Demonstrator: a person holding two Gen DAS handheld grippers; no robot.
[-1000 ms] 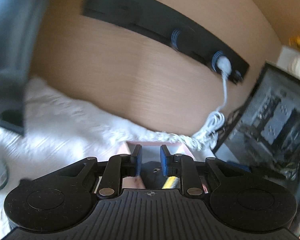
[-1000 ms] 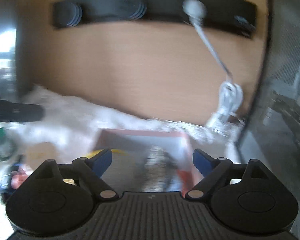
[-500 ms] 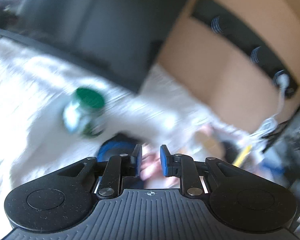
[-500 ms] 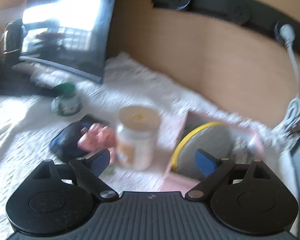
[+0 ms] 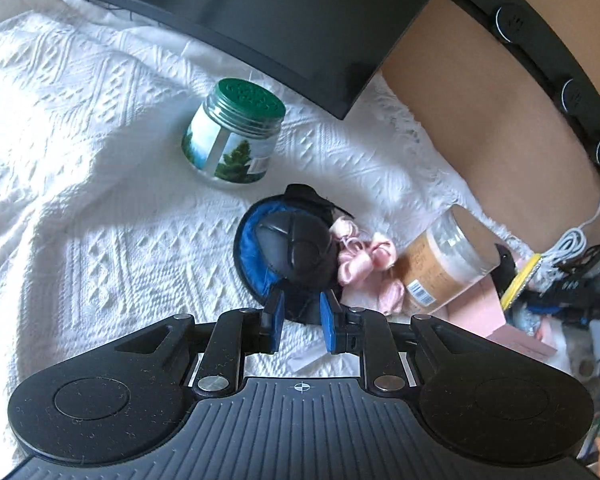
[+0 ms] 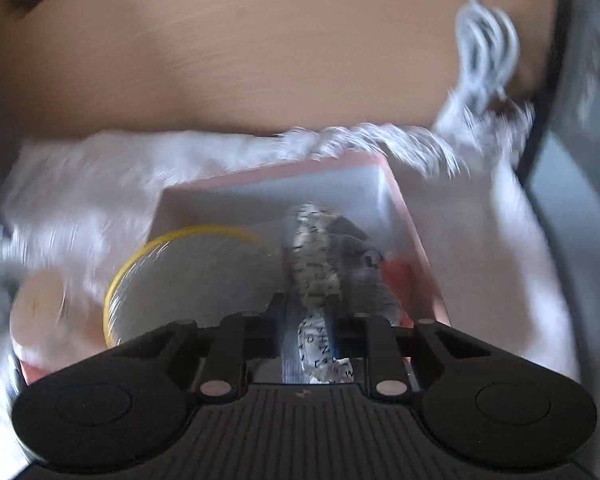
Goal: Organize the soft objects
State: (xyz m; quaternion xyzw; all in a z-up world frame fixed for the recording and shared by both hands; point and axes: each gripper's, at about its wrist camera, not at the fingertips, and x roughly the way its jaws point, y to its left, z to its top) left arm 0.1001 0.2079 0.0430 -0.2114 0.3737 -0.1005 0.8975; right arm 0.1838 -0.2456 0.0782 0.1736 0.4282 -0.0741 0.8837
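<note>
In the left wrist view a black and blue sleep mask [image 5: 288,252] lies on the white knitted cloth [image 5: 80,128], with a pink satin scrunchie [image 5: 366,260] against its right side. My left gripper [image 5: 300,318] is narrowly open, its blue pads [image 5: 277,320] at the mask's near edge. In the blurred right wrist view my right gripper [image 6: 306,326] is shut on a white printed cloth roll [image 6: 314,264] inside the pink box [image 6: 414,240]. A yellow-rimmed round pouch [image 6: 188,280] and a grey soft item [image 6: 364,276] also lie in the box.
A green-lidded glass jar [image 5: 234,140] stands behind the mask. A brown-labelled jar [image 5: 440,264] stands between scrunchie and pink box [image 5: 488,312]. A dark monitor [image 5: 260,12] is at the back. A white cable [image 5: 576,240] hangs from the wooden panel's power strip [image 5: 540,40].
My left gripper swung left from the box to the sleep mask. My right gripper swung back over the box and closed from wide open onto the printed cloth roll.
</note>
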